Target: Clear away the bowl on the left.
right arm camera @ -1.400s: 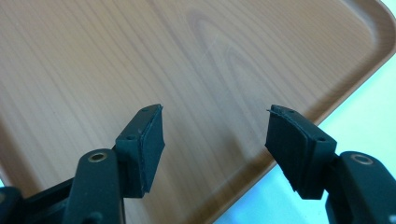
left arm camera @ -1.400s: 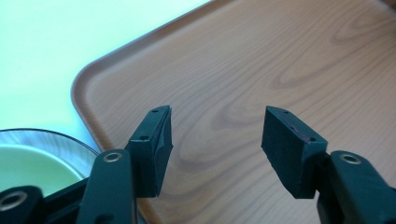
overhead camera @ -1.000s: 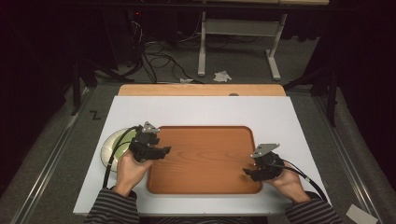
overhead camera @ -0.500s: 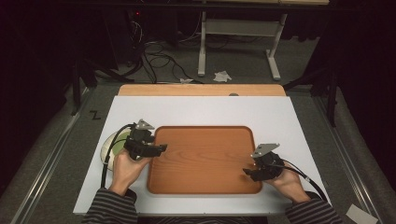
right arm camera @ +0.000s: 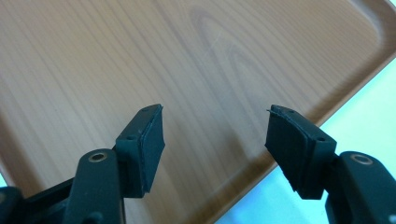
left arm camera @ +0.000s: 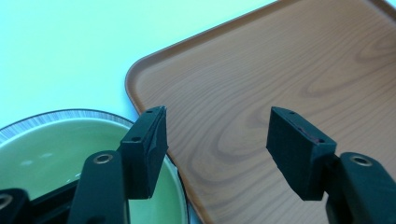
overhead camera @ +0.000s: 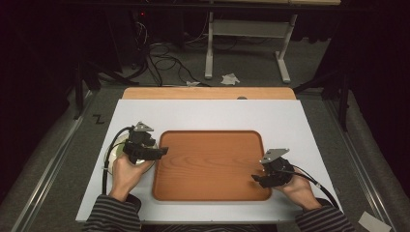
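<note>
A wooden tray (overhead camera: 212, 164) lies bare at the centre of the white counter (overhead camera: 212, 113). Just beside its nine o'clock edge sits a green plate (left arm camera: 56, 149) with a striped rim; whether plate and tray touch, we cannot tell. Our left tool (overhead camera: 157, 152) hovers over that seam, jaws spread wide and holding nothing. Our right tool (overhead camera: 256, 180) hangs over the tray's five o'clock corner, jaws likewise parted and empty. We judge the plate is the likely thing to lift. To do it well, we should straddle the near rim squarely, one jaw inside the plate, before closing.
</note>
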`<state>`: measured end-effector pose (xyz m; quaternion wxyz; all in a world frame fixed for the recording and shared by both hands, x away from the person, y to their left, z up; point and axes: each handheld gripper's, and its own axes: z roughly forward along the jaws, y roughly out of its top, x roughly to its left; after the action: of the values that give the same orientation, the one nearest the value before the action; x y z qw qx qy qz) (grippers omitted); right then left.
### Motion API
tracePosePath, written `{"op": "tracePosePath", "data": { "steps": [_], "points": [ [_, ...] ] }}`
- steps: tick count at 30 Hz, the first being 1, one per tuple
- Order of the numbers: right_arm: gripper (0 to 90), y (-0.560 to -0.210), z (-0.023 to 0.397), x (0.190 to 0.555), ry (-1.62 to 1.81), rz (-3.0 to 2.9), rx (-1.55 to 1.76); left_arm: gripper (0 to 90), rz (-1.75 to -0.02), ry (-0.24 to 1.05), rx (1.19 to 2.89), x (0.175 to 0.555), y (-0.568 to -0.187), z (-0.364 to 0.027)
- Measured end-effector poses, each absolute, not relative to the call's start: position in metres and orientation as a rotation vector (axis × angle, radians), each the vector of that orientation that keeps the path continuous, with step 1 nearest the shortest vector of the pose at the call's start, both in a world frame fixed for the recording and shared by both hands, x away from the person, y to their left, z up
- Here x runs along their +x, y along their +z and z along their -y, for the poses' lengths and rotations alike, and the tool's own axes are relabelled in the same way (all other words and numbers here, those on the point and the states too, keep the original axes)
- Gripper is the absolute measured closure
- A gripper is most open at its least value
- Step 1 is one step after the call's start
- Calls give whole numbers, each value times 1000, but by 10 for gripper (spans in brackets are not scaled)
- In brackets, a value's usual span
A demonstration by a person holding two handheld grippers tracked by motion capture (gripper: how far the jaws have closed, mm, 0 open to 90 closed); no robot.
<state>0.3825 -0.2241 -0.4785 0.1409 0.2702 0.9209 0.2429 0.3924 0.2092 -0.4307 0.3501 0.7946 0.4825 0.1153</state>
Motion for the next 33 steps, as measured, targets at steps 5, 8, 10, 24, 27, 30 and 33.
{"op": "tracePosePath", "data": {
  "steps": [5,8,10,24,27,30,33],
  "points": [
    [389,-479,224,382,701,-2657,786,389,-1256,292,2039,392,-430,-212],
    [389,-478,224,382,696,-2660,782,389,-1262,295,2034,393,-429,-214],
    [389,-479,224,382,703,-2656,790,388,-1271,298,2022,393,-429,-218],
    [390,-478,224,383,692,-2660,784,394,-1342,285,1925,393,-426,-239],
    [390,-478,224,383,693,-2660,785,395,-1361,291,1922,394,-427,-242],
    [390,-478,224,383,697,-2661,783,395,-1371,296,1918,394,-427,-245],
    [390,-479,223,383,698,-2657,787,396,-1384,300,1911,394,-426,-248]
  ]
}}
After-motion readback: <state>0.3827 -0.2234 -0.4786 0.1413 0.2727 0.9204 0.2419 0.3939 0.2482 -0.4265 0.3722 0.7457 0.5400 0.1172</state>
